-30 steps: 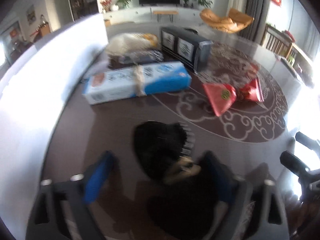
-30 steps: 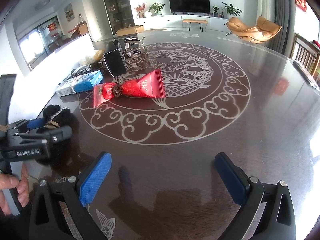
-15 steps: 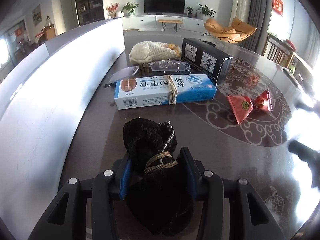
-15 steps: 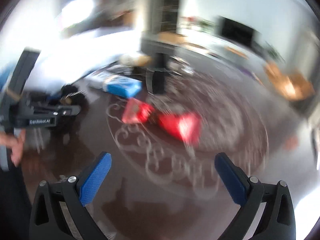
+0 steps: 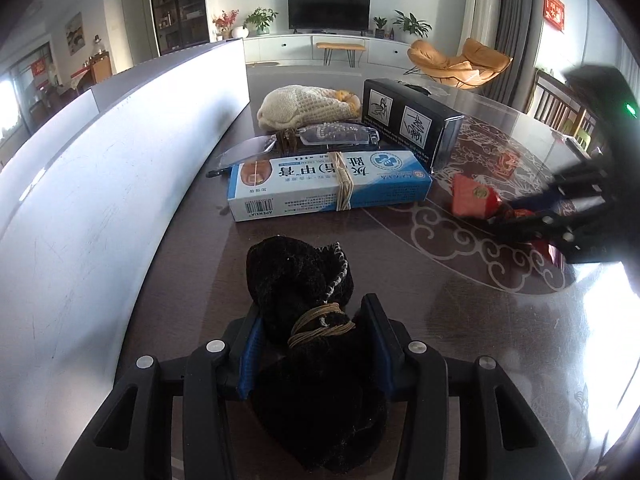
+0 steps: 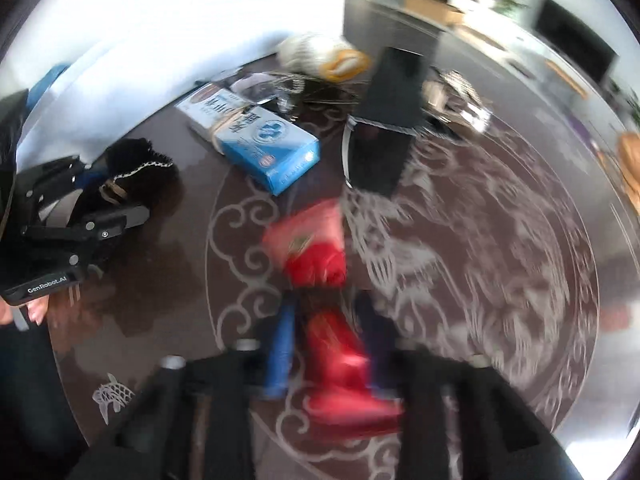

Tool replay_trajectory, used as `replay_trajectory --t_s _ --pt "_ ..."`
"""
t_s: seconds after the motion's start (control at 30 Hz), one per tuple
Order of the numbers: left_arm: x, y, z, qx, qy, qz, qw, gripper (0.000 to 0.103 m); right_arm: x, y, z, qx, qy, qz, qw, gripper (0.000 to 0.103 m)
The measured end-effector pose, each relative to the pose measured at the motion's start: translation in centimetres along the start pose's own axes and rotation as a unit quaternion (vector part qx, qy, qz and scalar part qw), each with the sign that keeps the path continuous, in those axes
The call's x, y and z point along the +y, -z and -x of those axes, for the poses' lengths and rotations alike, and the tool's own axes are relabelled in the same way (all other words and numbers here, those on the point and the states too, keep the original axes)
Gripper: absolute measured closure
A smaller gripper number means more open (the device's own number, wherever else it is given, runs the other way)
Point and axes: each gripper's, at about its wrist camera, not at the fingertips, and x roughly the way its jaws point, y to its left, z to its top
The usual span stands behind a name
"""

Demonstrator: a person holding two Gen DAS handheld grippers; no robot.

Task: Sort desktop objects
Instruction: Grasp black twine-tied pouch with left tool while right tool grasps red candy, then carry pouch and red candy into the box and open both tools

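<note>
Dark patterned table [image 5: 460, 300], living room behind. Left gripper [image 5: 316, 344] nearest, jaws pinching a black pouch [image 5: 296, 276] at its twine-tied neck, pouch resting on the table. Right gripper [image 6: 326, 344] jaws just snapped closed, clamped on the red packet [image 6: 320, 264] mid-table; that view is blurred. Beyond: blue-white box [image 5: 328, 188], black box [image 5: 412, 120], cream mesh bag [image 5: 304, 106]. White panel [image 5: 100, 184] along the left edge.

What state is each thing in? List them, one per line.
Left claw: shut on black knitted bundle, string-tied.
Right claw: shut on red packet.
Blue-and-white box: lying flat, string-tied.
Black box: lying on its side.
Cream knitted bundle: resting on table.
</note>
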Motion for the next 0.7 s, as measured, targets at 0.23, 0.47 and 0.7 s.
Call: replay_trajectory --t_s 0.23,0.47,0.7 --pt "-2.3 -0.1 0.2 0.0 0.048 -0.041 0.998 0.056 3.8 7.5 3.2 -0.062 0.039 -0.144 0.987 0.078" --pt "-1.6 -0.2 -0.6 0.021 0.011 -0.017 0.9996 0.012 4.6 8.6 3.1 -0.072 0.089 -0.138 0.984 0.014" --pt "-1.5 -0.1 -1.2 0.032 0.005 -0.017 0.9993 0.0 3.4 8.5 2.3 -0.057 0.078 -0.139 0.986 0.0"
